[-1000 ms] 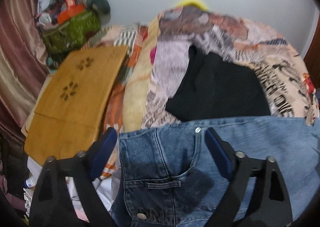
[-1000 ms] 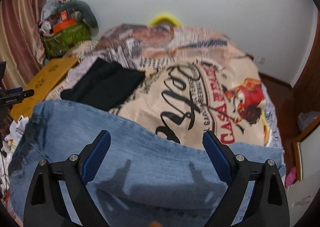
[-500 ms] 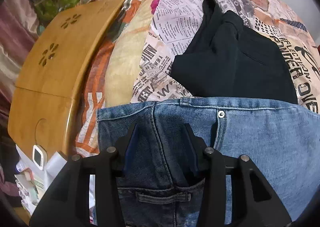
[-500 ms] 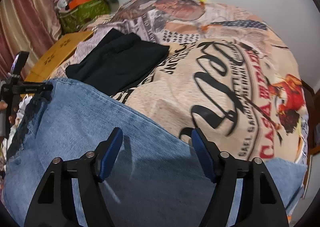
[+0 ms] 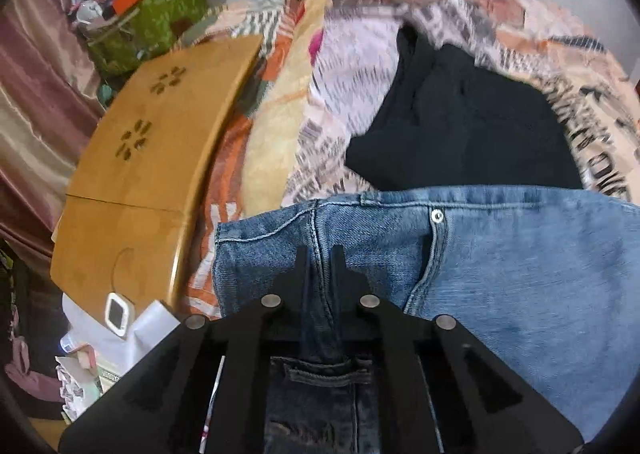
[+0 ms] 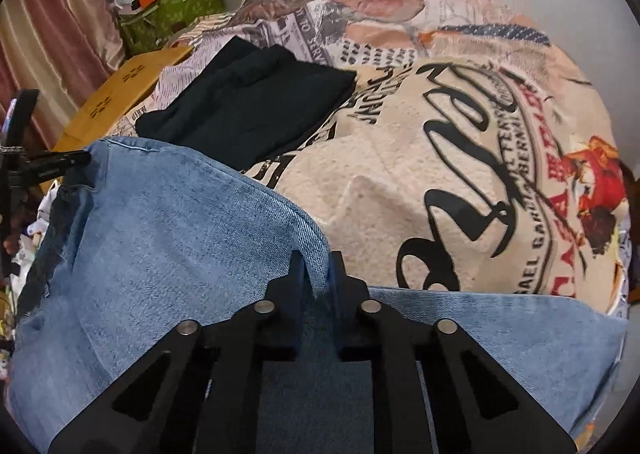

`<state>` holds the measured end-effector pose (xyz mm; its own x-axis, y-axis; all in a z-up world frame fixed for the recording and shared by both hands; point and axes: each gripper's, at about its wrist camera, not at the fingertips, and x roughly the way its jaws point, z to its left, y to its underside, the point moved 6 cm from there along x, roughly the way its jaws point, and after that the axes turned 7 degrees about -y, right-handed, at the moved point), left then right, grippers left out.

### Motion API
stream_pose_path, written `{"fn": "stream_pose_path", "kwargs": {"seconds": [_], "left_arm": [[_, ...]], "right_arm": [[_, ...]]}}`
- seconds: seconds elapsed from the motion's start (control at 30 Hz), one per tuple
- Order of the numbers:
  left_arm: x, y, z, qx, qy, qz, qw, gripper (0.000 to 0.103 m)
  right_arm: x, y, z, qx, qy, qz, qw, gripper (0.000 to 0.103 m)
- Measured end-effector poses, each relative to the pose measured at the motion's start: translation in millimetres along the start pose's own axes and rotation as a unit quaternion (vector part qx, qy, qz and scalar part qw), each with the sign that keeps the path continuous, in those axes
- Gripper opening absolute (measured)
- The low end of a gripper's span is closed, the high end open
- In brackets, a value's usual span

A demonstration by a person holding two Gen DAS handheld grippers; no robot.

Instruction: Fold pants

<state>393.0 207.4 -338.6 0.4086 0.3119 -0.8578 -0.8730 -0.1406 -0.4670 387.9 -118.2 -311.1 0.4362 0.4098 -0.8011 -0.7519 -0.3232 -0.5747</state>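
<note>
We've got the faded blue denim jeans (image 5: 500,266) spread across the printed bed cover (image 6: 460,174). Left tool (image 5: 320,254) is pinching the waistband by the side seam, right tool (image 6: 318,260) is clamped on a leg's folded edge. Best bet: lift both evenly and keep the fabric taut, clear of the folded black garment (image 6: 248,102).

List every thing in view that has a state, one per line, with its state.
Left gripper: shut on the jeans at the waist seam.
Right gripper: shut on a fold of the jeans' leg edge.
Jeans: spread across the bed, not yet folded, pinched up at both grips.
Black garment: folded, lying on the bed beyond the jeans.
Bedspread: spread out, slightly rumpled.
Green bag: stuffed full.
</note>
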Motion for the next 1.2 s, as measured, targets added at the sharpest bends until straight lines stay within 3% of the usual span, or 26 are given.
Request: {"fn": "stream_pose_path", "kwargs": {"seconds": [0.17, 0.37, 0.83, 1.2], "left_arm": [[-66.4, -8.1, 18.0, -0.024, 0.011, -0.08, 0.9964, 0.007], [-107.1, 9.2, 31.5, -0.034, 0.035, -0.101, 0.9937, 0.006], [-136.4, 106.3, 52.1, -0.048, 0.038, -0.09, 0.994, 0.006], [-106.5, 183.8, 55.8, -0.071, 0.051, -0.01, 0.9961, 0.007]], "right_arm": [[-49.0, -12.6, 6.7, 0.001, 0.013, -0.07, 0.997, 0.007], [-89.4, -1.8, 25.1, -0.012, 0.008, -0.085, 0.996, 0.007], [-124.7, 70.5, 67.0, 0.009, -0.036, -0.086, 0.996, 0.007], [-118.7, 126.7, 93.8, 0.033, -0.058, -0.052, 0.996, 0.007]]}}
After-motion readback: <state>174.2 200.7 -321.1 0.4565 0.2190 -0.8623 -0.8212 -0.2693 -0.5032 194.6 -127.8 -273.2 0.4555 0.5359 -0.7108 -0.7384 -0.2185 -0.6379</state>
